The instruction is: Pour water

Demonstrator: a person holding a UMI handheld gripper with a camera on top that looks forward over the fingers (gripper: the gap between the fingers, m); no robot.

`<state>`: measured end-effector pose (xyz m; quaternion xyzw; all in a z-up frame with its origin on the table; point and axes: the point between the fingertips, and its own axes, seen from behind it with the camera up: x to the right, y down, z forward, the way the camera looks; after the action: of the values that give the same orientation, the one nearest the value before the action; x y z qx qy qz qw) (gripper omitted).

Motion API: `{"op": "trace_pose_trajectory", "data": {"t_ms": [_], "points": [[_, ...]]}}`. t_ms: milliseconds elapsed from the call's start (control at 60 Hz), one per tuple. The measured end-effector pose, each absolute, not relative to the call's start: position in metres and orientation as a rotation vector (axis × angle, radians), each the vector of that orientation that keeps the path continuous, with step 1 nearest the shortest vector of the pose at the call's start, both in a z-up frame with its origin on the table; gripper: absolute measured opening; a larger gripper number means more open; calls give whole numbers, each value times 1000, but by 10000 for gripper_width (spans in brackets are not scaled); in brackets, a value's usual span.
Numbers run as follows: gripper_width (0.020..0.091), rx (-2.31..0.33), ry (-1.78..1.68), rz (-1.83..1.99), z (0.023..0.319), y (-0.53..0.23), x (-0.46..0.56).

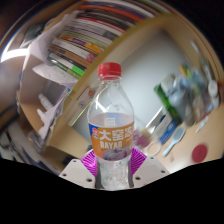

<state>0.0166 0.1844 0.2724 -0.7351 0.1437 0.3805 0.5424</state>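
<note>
The gripper (112,170) clamps a red-capped, water-filled bottle (111,125), tilted.

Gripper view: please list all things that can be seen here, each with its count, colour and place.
bottle: one, clear plastic with a red cap and an orange, white and magenta label, upright between the fingers of the tool.
shelf: one, light wood, beyond the bottle, tilted in this view.
books: many, mixed colours, packed in a row on the shelf.
table: one, light wood, behind the bottle.
small items: several, green, white and blue, on the table beside the bottle; too blurred to name.
round thing: one, pink, beside the small items.
tool: one, white fingers with magenta pads, closed on the bottle from both sides.
</note>
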Motion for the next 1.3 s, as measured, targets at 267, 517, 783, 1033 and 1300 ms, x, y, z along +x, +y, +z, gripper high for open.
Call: {"op": "trace_pose_trajectory", "data": {"t_ms": [267,517,783,1033,1300], "points": [[380,-1790,166,22,159,227,216],[393,-1817,91,-62,77,236,232],[429,-1739,87,-48,71,233,231],[768,-1944,184,87,52,216,229],[829,-2023,258,113,81,124,224]]}}
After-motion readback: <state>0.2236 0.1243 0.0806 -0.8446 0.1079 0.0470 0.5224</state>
